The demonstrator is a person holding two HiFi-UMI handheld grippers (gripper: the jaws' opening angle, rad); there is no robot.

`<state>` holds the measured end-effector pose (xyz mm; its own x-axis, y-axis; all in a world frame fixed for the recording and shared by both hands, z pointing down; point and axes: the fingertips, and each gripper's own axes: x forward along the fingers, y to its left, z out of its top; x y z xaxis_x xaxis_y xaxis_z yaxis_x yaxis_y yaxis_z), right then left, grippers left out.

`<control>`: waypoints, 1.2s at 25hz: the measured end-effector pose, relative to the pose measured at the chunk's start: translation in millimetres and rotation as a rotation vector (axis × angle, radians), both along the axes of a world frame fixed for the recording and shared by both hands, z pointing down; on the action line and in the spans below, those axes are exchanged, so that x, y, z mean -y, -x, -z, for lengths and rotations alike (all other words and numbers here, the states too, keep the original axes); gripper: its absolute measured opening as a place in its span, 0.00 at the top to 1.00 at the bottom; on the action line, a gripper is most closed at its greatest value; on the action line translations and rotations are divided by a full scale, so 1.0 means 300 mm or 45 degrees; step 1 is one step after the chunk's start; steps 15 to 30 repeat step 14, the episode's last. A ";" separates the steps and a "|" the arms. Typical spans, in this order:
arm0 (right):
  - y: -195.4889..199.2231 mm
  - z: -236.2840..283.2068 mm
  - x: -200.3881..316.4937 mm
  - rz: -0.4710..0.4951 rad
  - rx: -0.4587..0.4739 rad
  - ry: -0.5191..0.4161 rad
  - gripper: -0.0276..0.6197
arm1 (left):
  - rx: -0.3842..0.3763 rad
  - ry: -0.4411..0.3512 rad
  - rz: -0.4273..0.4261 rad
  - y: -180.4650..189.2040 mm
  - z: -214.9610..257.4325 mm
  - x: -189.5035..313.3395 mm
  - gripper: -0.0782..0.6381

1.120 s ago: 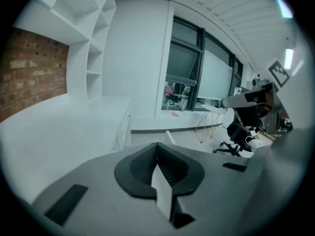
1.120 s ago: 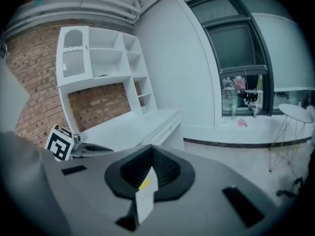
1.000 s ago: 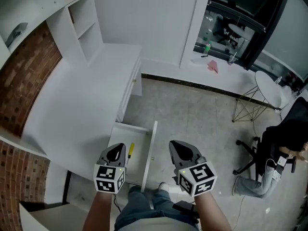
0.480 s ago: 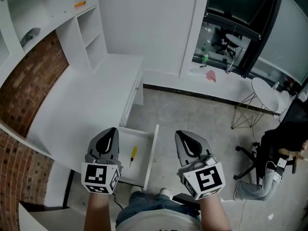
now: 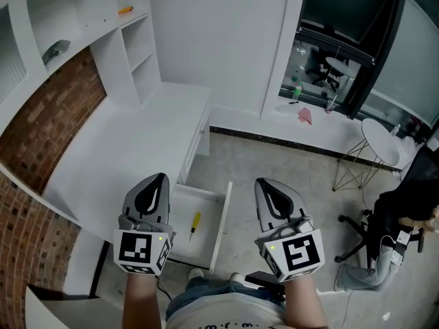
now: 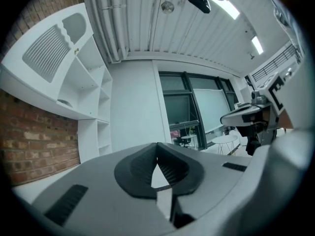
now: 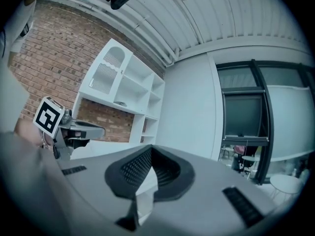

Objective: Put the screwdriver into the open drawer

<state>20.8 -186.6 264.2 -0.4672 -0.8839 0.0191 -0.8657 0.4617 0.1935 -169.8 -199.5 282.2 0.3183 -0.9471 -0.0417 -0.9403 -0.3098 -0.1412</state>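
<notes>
I read the left gripper [image 5: 158, 181] with jaws pressed together, nothing in them | right gripper [image 5: 266, 185] likewise closed and empty | screwdriver [image 5: 195, 223] lies inside the open drawer [image 5: 221, 219] under the white desk [image 5: 123, 149], clear of both my grippers

We saw a white desk [image 5: 130, 149] filling the left half of the frame, backed by a red brick wall [image 5: 41, 129] along the left edge. White shelves [image 5: 134, 43] stood at the upper left, with a small orange object [image 5: 125, 9] on one. Grey floor [image 5: 274, 163] lay at centre. At the right were a round white table [image 5: 381, 132] on wire legs and a black office chair [image 5: 360, 218].
</notes>
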 end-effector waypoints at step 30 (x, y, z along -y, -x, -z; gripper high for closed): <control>-0.010 0.017 0.027 -0.049 0.022 0.012 0.94 | 0.038 -0.143 -0.078 -0.021 0.109 -0.007 0.87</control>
